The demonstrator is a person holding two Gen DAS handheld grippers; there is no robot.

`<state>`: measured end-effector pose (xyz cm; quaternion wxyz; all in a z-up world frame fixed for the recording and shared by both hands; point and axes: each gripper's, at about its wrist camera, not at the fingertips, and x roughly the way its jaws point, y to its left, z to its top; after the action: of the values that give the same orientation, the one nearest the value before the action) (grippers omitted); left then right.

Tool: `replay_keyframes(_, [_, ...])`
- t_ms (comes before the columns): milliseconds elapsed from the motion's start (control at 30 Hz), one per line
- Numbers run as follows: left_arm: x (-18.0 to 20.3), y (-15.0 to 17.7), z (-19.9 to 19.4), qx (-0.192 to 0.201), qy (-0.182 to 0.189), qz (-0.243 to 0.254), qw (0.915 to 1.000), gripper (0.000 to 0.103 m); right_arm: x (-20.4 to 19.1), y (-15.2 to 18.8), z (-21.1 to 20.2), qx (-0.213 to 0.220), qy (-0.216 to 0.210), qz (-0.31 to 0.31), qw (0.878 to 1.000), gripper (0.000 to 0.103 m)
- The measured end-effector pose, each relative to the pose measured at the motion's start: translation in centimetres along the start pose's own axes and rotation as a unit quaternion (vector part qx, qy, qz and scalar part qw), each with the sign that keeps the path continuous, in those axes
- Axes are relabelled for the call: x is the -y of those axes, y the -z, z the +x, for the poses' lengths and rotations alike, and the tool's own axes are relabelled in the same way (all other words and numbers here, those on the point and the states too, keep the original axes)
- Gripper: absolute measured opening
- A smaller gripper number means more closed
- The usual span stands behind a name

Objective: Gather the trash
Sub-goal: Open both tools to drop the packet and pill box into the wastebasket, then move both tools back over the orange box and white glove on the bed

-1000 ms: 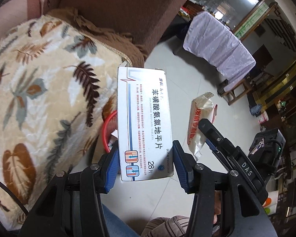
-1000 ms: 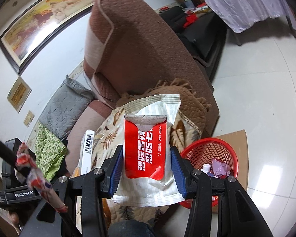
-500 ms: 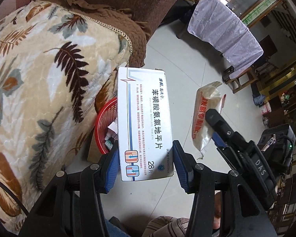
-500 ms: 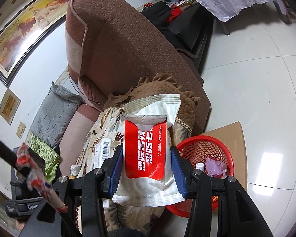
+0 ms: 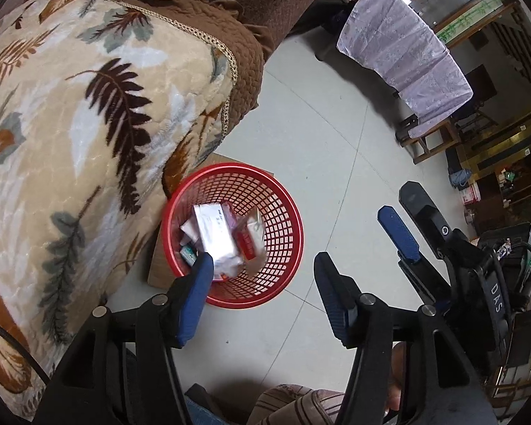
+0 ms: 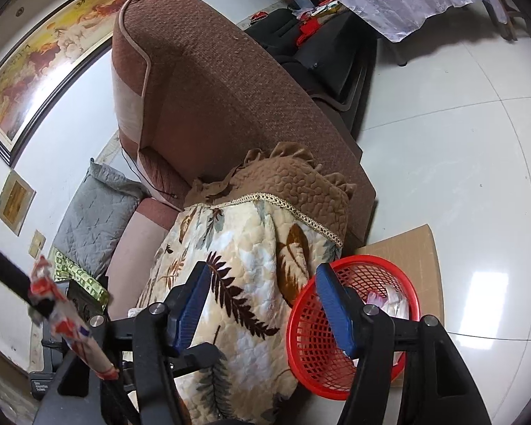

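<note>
my left gripper point(image 5: 263, 265): jaws wide apart, empty | my right gripper point(image 6: 262, 279): jaws wide apart, empty | white box point(image 5: 214, 235) lying in red basket point(image 5: 286, 209) with other trash | basket on cardboard point(image 6: 403, 244) beside sofa point(image 6: 209, 81)

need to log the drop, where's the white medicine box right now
In the left wrist view the white medicine box lies inside the red basket on the floor beside the leaf-print blanket, just beyond the open left gripper.
</note>
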<state>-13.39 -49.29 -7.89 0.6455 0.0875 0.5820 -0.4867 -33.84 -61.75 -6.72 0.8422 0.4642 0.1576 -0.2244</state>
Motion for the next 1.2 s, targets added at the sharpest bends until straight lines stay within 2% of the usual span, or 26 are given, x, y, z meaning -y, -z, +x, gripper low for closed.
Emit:
replay_keyframes(233, [-1.4,1.1,-5.4,0.047,-0.007,0.001,0.9989,0.059,-2.3,0.4,-0.9,0.000,-0.019,-0.022,1.000,0.069])
replay_keyframes(367, [-3.3,2.3,-9.6,0.085,-0.019,-0.003,0.9962,0.061,-5.2,1.3,-1.3,-0.004,-0.046,-0.048,0.998,0.071])
replay_keyframes(533, [-6.2,3.9,-14.9,0.133,-0.033,-0.023,0.9904,0.061,-10.2,2.9,-0.6,-0.030,-0.087,-0.096,0.991,0.071])
replay_keyframes(700, [-9.8,5.7,-20.7,0.190,-0.051,-0.044,0.9794,0.061,-15.0,5.1,0.3,-0.050,-0.120,-0.131,0.983,0.072])
replay_keyframes(867, [-14.6,6.9,-25.6,0.234,-0.056,-0.088,0.9668,0.061,-20.2,7.4,2.1,-0.077,-0.152,-0.168,0.971,0.072])
replay_keyframes(933, [-17.1,7.3,-27.6,0.251,-0.070,-0.106,0.9595,0.061,-22.6,8.4,3.4,-0.093,-0.163,-0.186,0.964,0.073])
replay_keyframes(1200, [-26.6,8.4,-33.7,0.281,-0.139,-0.166,0.9350,0.062,-30.6,11.7,10.1,-0.149,-0.202,-0.243,0.937,0.079])
